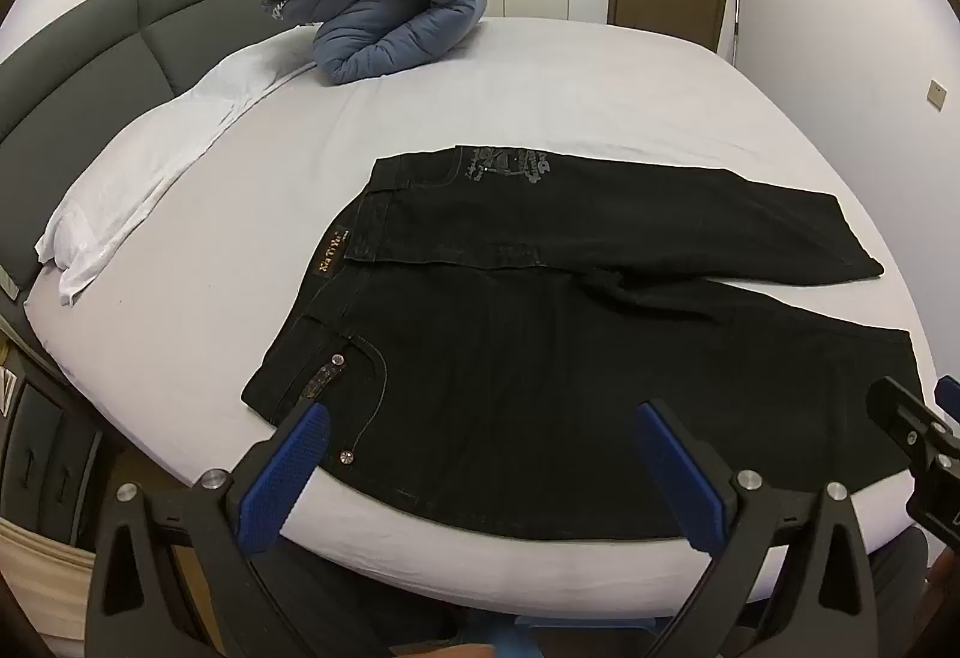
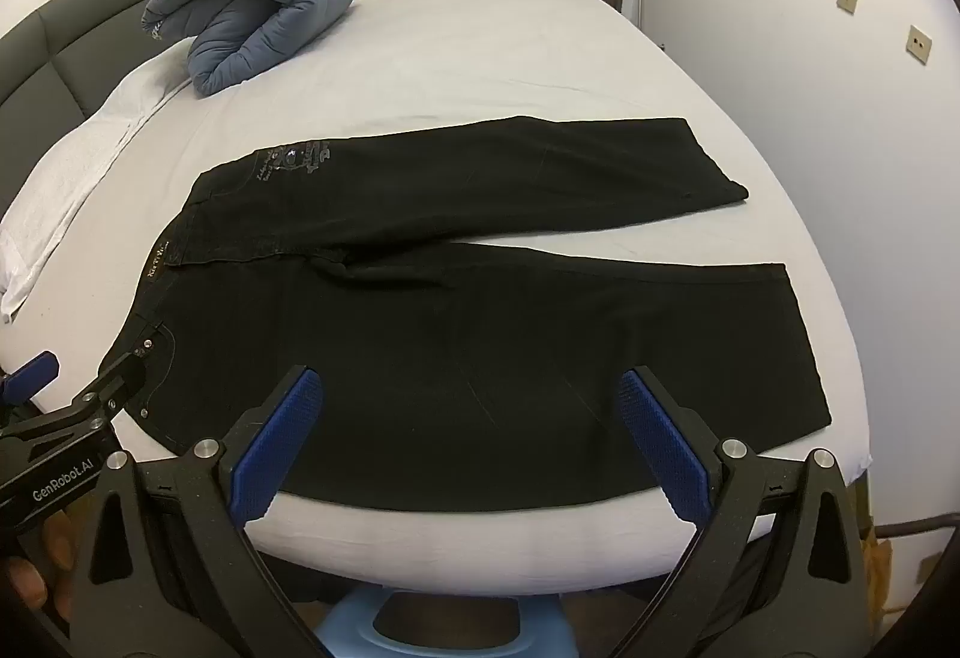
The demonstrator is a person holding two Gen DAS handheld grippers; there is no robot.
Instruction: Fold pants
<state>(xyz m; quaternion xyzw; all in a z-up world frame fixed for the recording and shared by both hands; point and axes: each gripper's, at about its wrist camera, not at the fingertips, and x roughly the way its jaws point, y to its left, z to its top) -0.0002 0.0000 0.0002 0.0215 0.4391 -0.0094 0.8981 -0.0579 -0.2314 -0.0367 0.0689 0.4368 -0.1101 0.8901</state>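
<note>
Two grippers, both mine, both spread wide and empty: left gripper (image 1: 480, 442) above the waistband end, right gripper (image 2: 471, 412) above the near leg. Black pants (image 2: 456, 346) lie flat on the bed (image 2: 480, 52), waist to my left, legs splayed apart toward the right, near edge along the mattress side. Blue duvet (image 2: 258, 4) rolled by the headboard, well apart. Step in hand, by my judgement: none begun. Next calls for pinching the near edge and carrying one leg over the other.

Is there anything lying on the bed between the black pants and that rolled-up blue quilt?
No. Between the black pants and the blue quilt there is only bare pale sheet, seen plainly in both wrist views.
</note>
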